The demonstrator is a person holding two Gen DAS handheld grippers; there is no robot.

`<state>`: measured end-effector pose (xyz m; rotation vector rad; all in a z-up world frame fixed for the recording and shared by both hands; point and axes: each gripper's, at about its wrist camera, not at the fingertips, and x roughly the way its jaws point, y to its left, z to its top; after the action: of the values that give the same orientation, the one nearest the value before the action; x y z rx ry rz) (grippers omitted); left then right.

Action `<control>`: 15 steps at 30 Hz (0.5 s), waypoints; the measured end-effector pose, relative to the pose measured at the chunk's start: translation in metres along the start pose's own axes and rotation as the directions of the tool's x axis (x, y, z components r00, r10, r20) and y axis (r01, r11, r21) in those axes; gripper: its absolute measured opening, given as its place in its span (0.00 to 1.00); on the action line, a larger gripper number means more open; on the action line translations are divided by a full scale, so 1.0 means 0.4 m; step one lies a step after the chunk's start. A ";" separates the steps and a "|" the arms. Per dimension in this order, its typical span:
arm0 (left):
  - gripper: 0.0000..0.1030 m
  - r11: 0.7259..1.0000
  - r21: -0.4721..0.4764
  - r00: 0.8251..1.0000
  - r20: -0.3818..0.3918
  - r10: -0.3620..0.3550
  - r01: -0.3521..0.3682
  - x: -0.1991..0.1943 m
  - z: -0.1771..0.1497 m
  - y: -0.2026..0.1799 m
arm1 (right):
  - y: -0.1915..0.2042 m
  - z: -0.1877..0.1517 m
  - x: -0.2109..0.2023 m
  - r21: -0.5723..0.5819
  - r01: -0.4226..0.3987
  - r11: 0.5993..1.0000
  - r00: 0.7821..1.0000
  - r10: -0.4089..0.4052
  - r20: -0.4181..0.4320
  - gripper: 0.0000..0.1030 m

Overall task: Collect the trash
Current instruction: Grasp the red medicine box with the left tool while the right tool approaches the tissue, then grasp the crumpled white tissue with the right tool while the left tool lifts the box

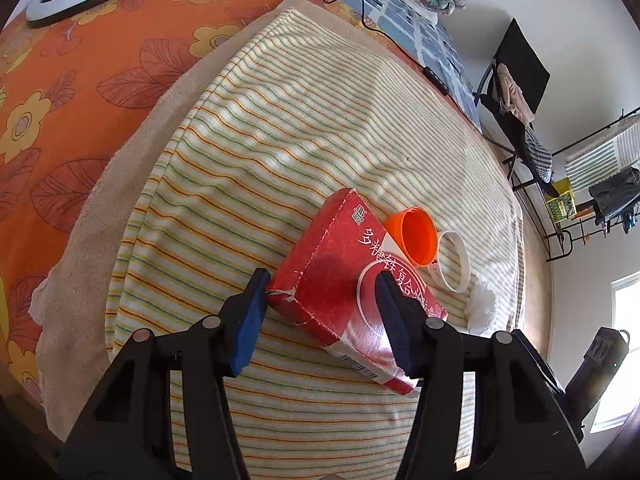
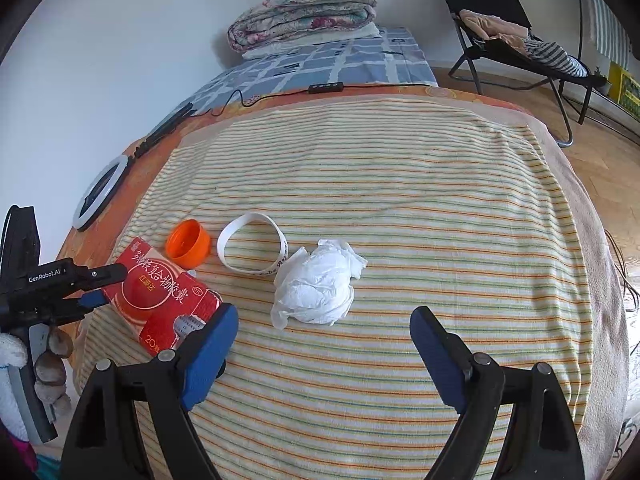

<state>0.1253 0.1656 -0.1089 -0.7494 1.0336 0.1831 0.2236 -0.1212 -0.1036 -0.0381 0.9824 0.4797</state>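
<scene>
While lying slantwise on the striped towel [image 1: 280,140], sitting right inside the left gripper [image 1: 322,280]: red box [image 1: 332,264], long axis running diagonally from near-right to far-left in the left wrist view. Crossing the jaw line at an angle rather than square to it, so pads meeting a corner on one side and the printed top face on the other. Standing about halfway closed, left pad just touching the torn near corner, right pad overlapping the top (pressing or only hovering – not possible to tell from either cam). Judging the coming move as hanging on exactly that: rolling the wrist to line pads up w/ the box's narrow sides, or risking a skewed pinch and the box twisting out.

Moving outward: orange cap [image 1: 416,236] lying on its side just beyond the box's far edge, touching or nearly so; white band [image 1: 456,260] just beside the cap, further right.

Sitting further along the towel, well apart from the box: tissue wad [image 2: 316,284], crumpled, no real long axis. Lying straight ahead of the right gripper [image 2: 324,314], centred btwn its fingers, just past the tips. Gaping wide, nothing held. Being nearer the wad by far, right side looking like the obvious pick for it; left side already committed to the box.
</scene>
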 end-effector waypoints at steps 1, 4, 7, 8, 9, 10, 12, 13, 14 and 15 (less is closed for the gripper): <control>0.45 1.000 0.010 1.000 -0.001 0.004 -0.004 0.000 0.000 -0.003 | 0.001 0.003 0.009 0.000 0.001 1.000 1.000 -0.001 -0.002 0.87; 0.43 1.000 0.017 1.000 0.017 0.005 -0.006 -0.009 0.000 -0.007 | 0.006 0.011 0.033 0.001 0.005 1.000 1.000 -0.005 -0.010 0.87; 0.36 0.999 0.043 0.999 0.053 0.006 -0.009 -0.029 0.004 -0.022 | 0.008 0.021 0.052 0.001 0.011 1.000 1.000 -0.011 -0.013 0.87; 0.34 0.998 0.057 0.998 0.066 0.005 -0.009 -0.038 0.006 -0.031 | 0.008 0.024 0.057 0.003 0.013 1.000 1.000 -0.013 -0.013 0.86; 0.33 0.997 0.071 0.997 0.080 0.005 -0.011 -0.047 0.006 -0.041 | 0.007 0.027 0.061 0.006 0.016 1.000 1.000 -0.016 -0.013 0.86; 0.33 0.996 0.087 0.996 0.094 0.006 -0.014 -0.057 0.007 -0.052 | 0.006 0.030 0.066 0.008 0.019 1.000 1.000 -0.018 -0.013 0.86; 0.31 0.992 0.121 0.993 0.119 0.006 -0.020 -0.072 0.006 -0.075 | 0.006 0.035 0.077 0.007 0.028 1.000 0.999 -0.028 -0.016 0.86; 0.30 0.990 0.138 0.992 0.129 0.008 -0.026 -0.078 0.005 -0.086 | 0.006 0.035 0.081 0.006 0.032 0.999 0.999 -0.032 -0.018 0.86; 0.30 0.988 0.152 0.990 0.140 0.012 -0.033 -0.082 0.002 -0.096 | 0.005 0.036 0.086 0.008 0.032 0.999 0.999 -0.032 -0.022 0.86; 0.30 0.986 0.162 0.989 0.147 0.015 -0.039 -0.083 0.001 -0.104 | 0.004 0.036 0.091 0.012 0.029 1.000 0.999 -0.029 -0.027 0.85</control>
<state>0.1278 0.1415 -0.0614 -0.5636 0.9081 0.1708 0.2510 -0.1028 -0.1247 -0.0478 1.0098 0.4476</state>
